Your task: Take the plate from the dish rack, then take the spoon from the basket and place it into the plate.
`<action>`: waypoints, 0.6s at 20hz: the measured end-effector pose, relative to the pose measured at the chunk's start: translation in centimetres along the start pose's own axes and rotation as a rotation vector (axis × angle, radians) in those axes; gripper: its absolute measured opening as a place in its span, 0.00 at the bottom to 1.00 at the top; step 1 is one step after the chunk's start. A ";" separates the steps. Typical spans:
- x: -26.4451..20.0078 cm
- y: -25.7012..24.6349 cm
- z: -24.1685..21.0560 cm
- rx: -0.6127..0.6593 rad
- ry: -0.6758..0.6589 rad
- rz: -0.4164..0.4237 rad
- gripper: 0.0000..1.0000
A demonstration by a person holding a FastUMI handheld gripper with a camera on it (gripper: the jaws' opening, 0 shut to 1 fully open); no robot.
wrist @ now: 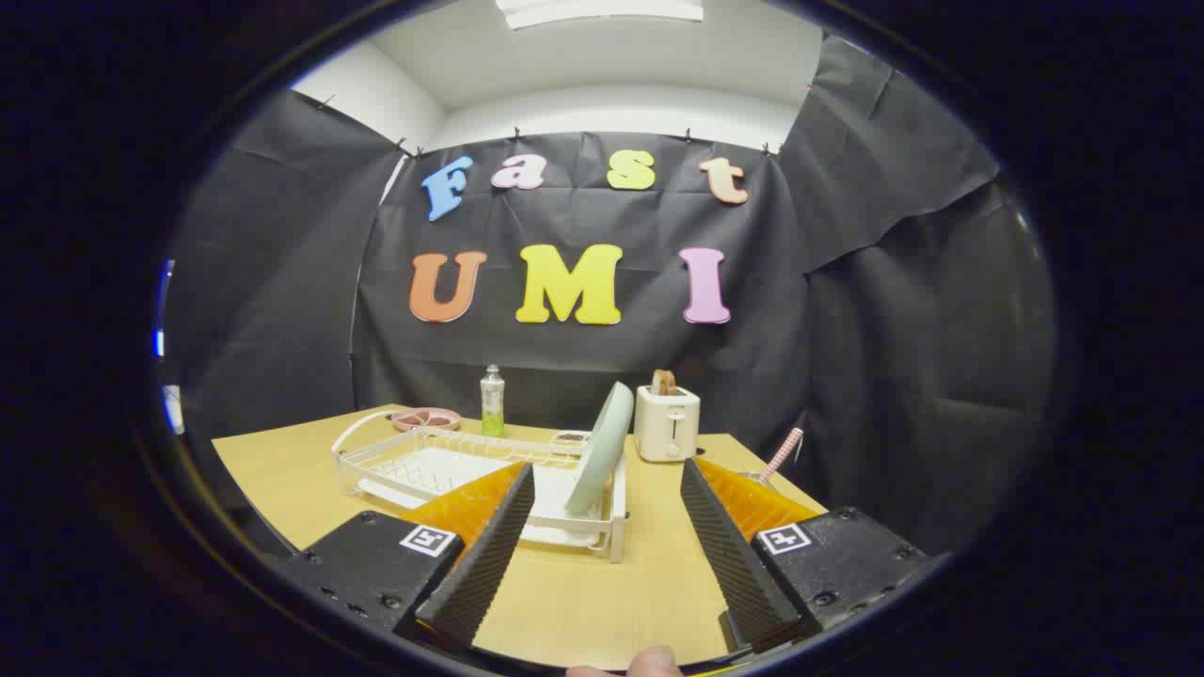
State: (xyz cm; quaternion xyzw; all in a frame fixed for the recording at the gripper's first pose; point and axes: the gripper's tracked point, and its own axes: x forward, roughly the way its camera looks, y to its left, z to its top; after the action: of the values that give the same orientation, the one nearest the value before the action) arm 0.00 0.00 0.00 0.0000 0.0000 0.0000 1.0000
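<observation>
Plate (600,449): pale green, round, ceramic-looking, standing on edge and tilted in the right end of the white wire dish rack (442,463), just above frame centre, on the light wooden bench (574,602). Not yet taken.

Hand-held gripper (607,550) is wide open, nothing between the fingers. The plate sits ahead of the fingers, roughly in line with the gap, well clear of both.

Spoon: a pink-checked handle (784,453) sticks up right of centre, just past the right finger. Probably the spoon in its basket, but the basket is hidden behind that finger, so can't confirm.

Also on the bench: cream toaster (666,422) with a slice in it, just right of the plate; clear bottle with green liquid (492,401) and a pink dish (426,418) behind the rack, left of centre.

Risks, my read:
- Plate rim is thin and slanted; an off-square approach means one finger lands first and it pivots or slips out.
- Pulling sideways instead of up could snag the wires and drag the light rack along.
- A wide swing right could clip the toaster.
</observation>
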 end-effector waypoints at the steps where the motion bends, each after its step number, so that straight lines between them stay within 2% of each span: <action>1: 0.1 0.3 0.0 -0.007 0.002 0.006 1.00; 12: 1.1 1.5 1.9 0.022 0.022 0.015 1.00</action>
State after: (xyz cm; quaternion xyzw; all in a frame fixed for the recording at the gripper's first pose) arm 1.09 1.48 1.94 0.0108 0.0112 0.0074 0.9999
